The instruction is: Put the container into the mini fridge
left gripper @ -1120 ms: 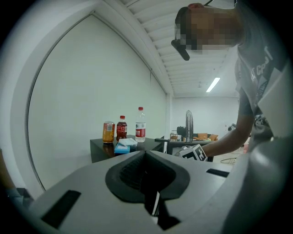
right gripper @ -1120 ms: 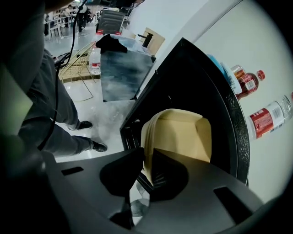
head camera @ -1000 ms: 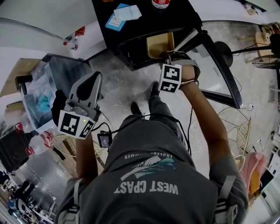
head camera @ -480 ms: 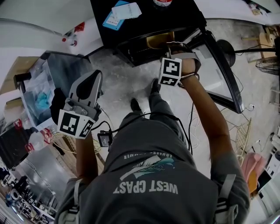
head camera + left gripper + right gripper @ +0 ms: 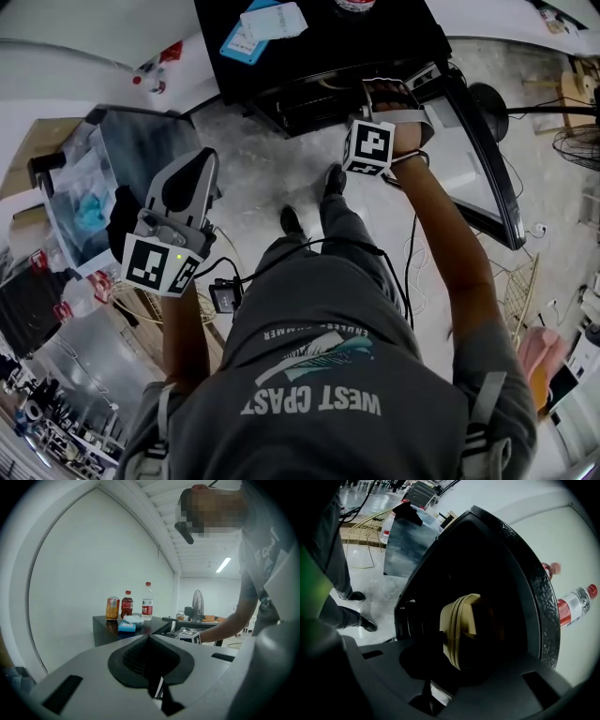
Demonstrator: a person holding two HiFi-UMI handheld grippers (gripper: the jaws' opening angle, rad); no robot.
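Note:
The beige lidded container (image 5: 461, 620) lies inside the dark hollow of the black mini fridge (image 5: 534, 588), seen edge-on in the right gripper view. My right gripper (image 5: 440, 677) reaches into the fridge, its jaws opening with the container's near edge between them. In the head view the right gripper (image 5: 375, 94) is at the fridge (image 5: 309, 103) opening beside the swung-out door (image 5: 478, 159), and the container is hidden there. My left gripper (image 5: 192, 173) hangs at the left, away from the fridge, shut (image 5: 150, 641) and holding nothing.
On the fridge top stand a can (image 5: 112, 609), a red bottle (image 5: 127, 604), a water bottle (image 5: 147, 601) and blue-white packs (image 5: 127, 623). A see-through box (image 5: 103, 178) sits on the floor at left. Cables (image 5: 506, 281) and a fan (image 5: 577, 141) lie to the right.
My right gripper has pushed farther into the fridge, and the beige container has passed out of sight in the head view. The left gripper has hardly moved.

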